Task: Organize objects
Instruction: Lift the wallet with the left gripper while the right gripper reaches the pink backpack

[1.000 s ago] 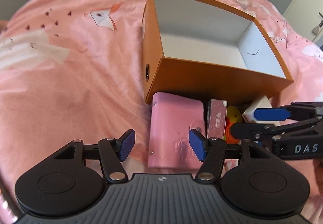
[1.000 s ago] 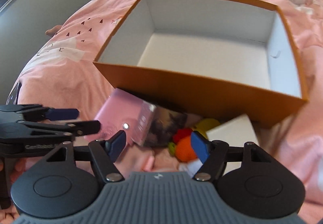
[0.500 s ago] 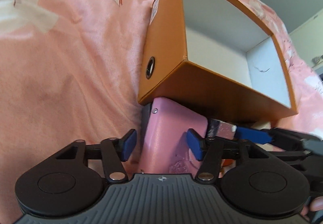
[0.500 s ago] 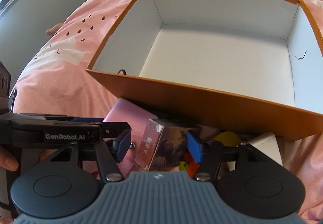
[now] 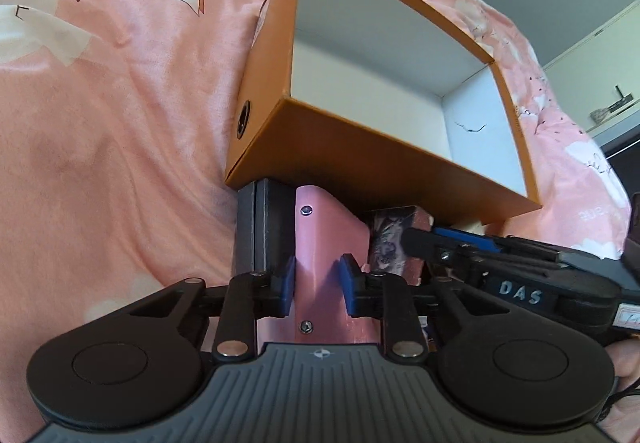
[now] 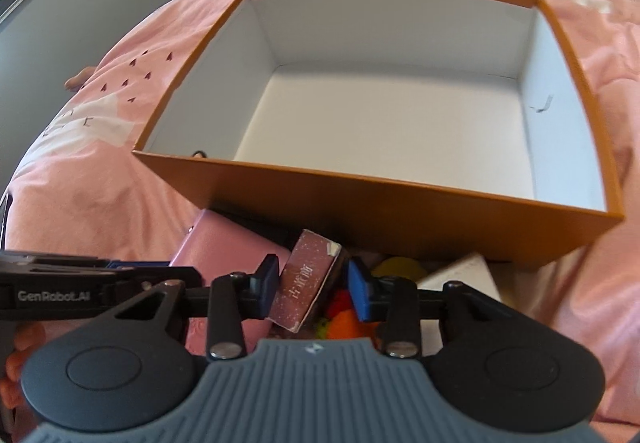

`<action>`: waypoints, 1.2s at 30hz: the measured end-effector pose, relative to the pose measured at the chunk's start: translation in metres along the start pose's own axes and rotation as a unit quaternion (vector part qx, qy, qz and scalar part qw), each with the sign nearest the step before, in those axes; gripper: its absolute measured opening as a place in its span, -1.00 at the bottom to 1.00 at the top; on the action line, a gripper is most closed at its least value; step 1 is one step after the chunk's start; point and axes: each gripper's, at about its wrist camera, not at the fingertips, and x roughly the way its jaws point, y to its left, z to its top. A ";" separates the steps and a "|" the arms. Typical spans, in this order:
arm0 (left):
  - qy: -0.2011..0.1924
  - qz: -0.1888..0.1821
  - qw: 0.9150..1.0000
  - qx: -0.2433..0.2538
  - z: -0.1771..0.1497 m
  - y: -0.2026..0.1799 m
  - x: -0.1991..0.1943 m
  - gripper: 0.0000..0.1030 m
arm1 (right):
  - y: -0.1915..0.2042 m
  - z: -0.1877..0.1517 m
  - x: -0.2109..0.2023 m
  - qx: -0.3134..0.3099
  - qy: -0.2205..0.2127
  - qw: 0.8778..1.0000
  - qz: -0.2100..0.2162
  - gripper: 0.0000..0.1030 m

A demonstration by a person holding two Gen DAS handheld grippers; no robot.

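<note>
An empty orange box (image 5: 360, 159) with a white inside stands on the pink bedspread; it also shows in the right wrist view (image 6: 400, 211). My left gripper (image 5: 316, 285) is shut on the pink wallet (image 5: 328, 243), held on edge just before the box. My right gripper (image 6: 314, 287) is shut on a small dark-pink card box (image 6: 304, 287), tilted, in front of the orange box. The card box shows in the left wrist view (image 5: 390, 239) too. The wallet shows left of it in the right wrist view (image 6: 228, 243).
A dark flat case (image 5: 260, 227) stands against the wallet's left side. A yellow and orange toy (image 6: 348, 319) and a white box (image 6: 464, 275) lie before the orange box. The pink bedspread (image 5: 100, 123) spreads all around.
Both grippers have closed: the left on the pink wallet, turning it on edge, the right on the card box. Both have moved nearer to the orange box.
</note>
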 end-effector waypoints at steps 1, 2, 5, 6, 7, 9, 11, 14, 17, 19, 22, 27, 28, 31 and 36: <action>0.001 0.003 1.000 -0.001 -0.001 0.000 0.002 -0.46 | -0.002 -0.001 -0.001 0.005 -0.001 1.000 -0.002 -0.22; 0.002 0.004 1.000 -0.005 -0.001 0.001 0.004 -0.42 | -0.004 -0.002 -0.002 0.009 -0.002 1.000 -0.003 -0.22; 0.011 0.007 1.000 -0.019 0.001 0.005 0.014 -0.26 | -0.007 -0.004 0.000 0.019 -0.001 1.000 -0.001 -0.21; 0.013 0.008 1.000 -0.023 0.000 0.006 0.015 -0.26 | -0.006 -0.003 0.001 0.019 -0.001 1.000 0.000 -0.21; 0.011 0.008 1.000 -0.023 -0.001 0.007 0.015 -0.26 | -0.006 -0.003 0.001 0.019 -0.002 1.000 -0.001 -0.21; 0.004 0.010 1.000 -0.016 -0.003 0.005 0.012 -0.28 | -0.005 -0.004 0.000 0.018 -0.004 1.000 -0.001 -0.21; -0.008 0.015 1.000 -0.001 -0.006 0.001 0.008 -0.35 | -0.005 -0.005 0.000 0.020 -0.004 1.000 0.000 -0.19; -0.023 0.022 0.999 0.022 -0.010 -0.006 0.000 -0.44 | -0.004 -0.007 -0.003 0.018 -0.003 1.000 0.002 -0.19; -0.035 0.031 0.998 0.040 -0.015 -0.015 -0.009 -0.49 | -0.002 -0.010 -0.005 0.014 0.000 1.000 0.010 -0.18; -0.044 0.040 0.997 0.055 -0.019 -0.021 -0.015 -0.54 | 0.000 -0.012 -0.010 0.008 0.000 1.000 0.017 -0.17; -0.054 0.043 0.996 0.061 -0.025 -0.026 -0.026 -0.59 | 0.006 -0.015 -0.020 0.001 0.000 1.000 0.030 -0.11; -0.065 0.051 0.995 0.059 -0.033 -0.024 -0.045 -0.60 | 0.019 -0.025 -0.035 -0.023 0.016 0.998 0.058 -0.05; -0.068 0.051 0.995 0.058 -0.035 -0.023 -0.049 -0.61 | 0.021 -0.028 -0.036 -0.024 0.023 0.997 0.064 -0.05; -0.074 0.052 0.994 0.057 -0.039 -0.021 -0.058 -0.61 | 0.021 -0.039 -0.038 -0.016 0.048 0.996 0.078 -0.04; -0.077 0.054 0.994 0.058 -0.047 -0.021 -0.064 -0.61 | 0.028 -0.064 -0.042 -0.020 0.087 0.992 0.084 0.03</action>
